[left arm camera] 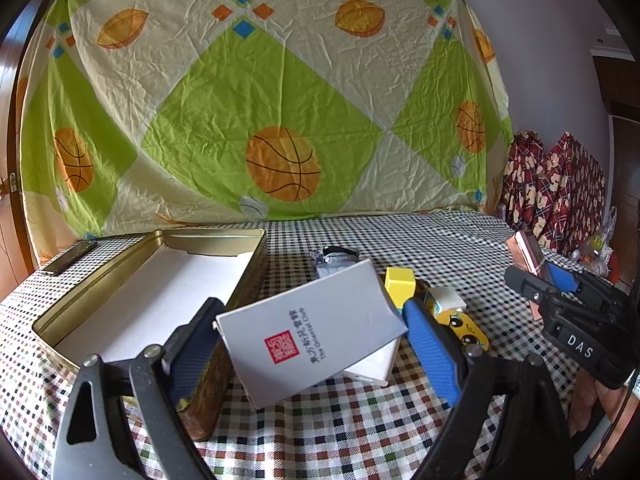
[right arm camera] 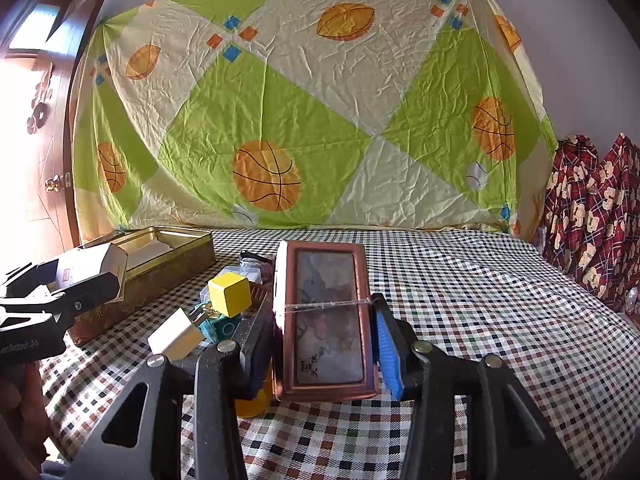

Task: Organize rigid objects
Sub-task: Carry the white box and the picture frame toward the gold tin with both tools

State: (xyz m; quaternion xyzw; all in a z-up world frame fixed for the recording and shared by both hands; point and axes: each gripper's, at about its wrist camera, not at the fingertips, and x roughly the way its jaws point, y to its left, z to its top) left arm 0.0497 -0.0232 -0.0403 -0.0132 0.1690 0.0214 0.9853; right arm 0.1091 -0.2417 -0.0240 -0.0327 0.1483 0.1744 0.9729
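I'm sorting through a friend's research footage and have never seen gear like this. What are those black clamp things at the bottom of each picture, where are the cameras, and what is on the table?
No robot here: a person holds hand-operated tongs in each hand, with a wide-angle camera on each looking forward along the fingers.

In the left view, the left tongs hold a white box with a red seal, tilted, beside an open gold tin.

In the right view, the right tongs grip a brown framed picture tied with string.

On the checked tablecloth lie a yellow cube, a white plug adapter and a small teal box. A sports-print sheet hangs behind.
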